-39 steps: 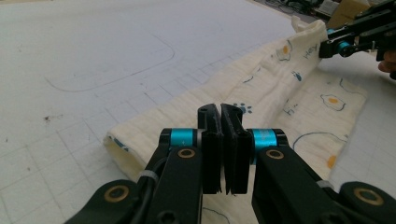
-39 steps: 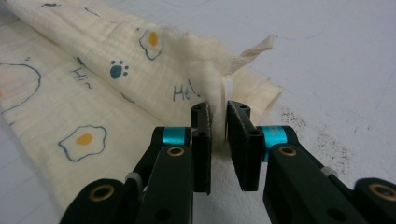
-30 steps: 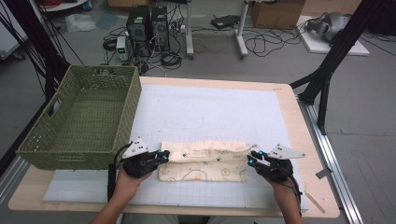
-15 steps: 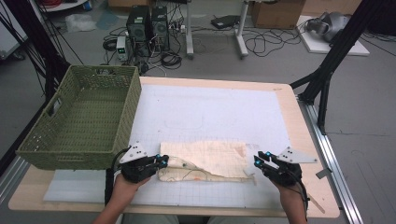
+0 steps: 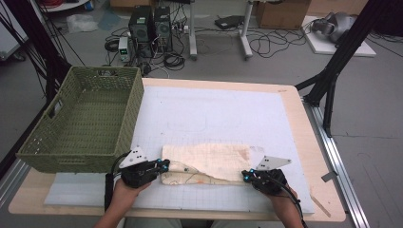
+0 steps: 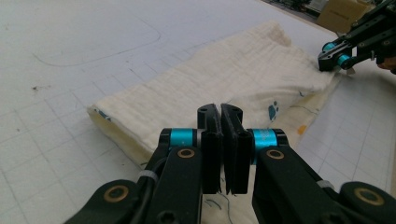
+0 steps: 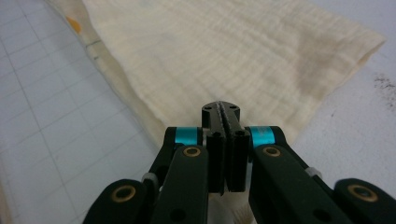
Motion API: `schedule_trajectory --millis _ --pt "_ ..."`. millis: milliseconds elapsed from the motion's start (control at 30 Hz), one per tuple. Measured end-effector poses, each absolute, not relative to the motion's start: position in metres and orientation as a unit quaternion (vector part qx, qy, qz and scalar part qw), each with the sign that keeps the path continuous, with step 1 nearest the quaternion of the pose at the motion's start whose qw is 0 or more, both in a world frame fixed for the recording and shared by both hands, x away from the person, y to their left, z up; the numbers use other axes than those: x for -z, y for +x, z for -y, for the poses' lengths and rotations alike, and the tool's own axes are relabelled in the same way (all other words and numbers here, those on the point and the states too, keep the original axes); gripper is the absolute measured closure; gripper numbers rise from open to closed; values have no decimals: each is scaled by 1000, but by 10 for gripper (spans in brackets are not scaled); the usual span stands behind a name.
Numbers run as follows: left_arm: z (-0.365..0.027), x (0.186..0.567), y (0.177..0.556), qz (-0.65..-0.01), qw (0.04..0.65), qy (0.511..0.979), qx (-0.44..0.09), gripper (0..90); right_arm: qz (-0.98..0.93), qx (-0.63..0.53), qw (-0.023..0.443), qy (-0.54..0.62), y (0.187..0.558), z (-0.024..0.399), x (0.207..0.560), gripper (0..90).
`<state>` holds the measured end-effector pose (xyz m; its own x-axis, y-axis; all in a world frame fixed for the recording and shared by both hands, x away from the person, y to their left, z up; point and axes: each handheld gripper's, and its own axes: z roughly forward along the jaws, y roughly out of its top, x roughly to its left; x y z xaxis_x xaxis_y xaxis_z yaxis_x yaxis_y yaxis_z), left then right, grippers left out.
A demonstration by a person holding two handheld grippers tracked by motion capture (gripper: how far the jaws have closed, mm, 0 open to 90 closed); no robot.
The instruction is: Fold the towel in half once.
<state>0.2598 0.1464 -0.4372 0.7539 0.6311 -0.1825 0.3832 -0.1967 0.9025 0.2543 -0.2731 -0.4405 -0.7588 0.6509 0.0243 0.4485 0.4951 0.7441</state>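
Since the earlier frames, the right gripper (image 5: 248,176) has come in toward the left along the near edge, and its jaws have just been closing on the cloth (image 5: 209,164), whose near strip is now partly covered by a folded-over layer. Nearest the person, both grippers are sitting at the cloth's two near corners: the left gripper (image 5: 164,166) is pinching its end with the jaws pressed together, and in the right gripper view the black jaws (image 7: 222,140) are meeting on a bunched corner of fabric, though how much fabric is actually caught between them is hard to tell. Holding both ends at once is probably keeping the fold taut and even, so the layers line up.

Just ahead of the jaws, the cloth is lying flat on the white gridded mat (image 5: 214,109), its long axis running straight from one gripper to the other, parallel to the table's near edge, with the folded edge facing away. Farther off, beyond and outside the left gripper, the green basket (image 5: 81,118) is waiting, likely the cloth's destination.
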Motion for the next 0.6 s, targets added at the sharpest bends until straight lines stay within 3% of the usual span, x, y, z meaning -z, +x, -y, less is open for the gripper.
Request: schedule_trajectory --millis 367,400,467,500,600 --pt "-151 438 254 -336 536 768 -101 852 -843 -410 128 325 243 280 427 895" --pt "-151 440 255 -341 530 771 -92 809 -847 -398 136 325 244 278 429 889" --pt "-149 442 256 -357 525 768 -86 584 -856 -379 138 323 246 277 435 849" --pt "-149 441 256 -359 527 765 -88 523 -854 -380 140 326 246 278 435 830" --pt "-153 434 257 -360 547 748 -104 449 -839 -401 151 335 247 282 430 775"
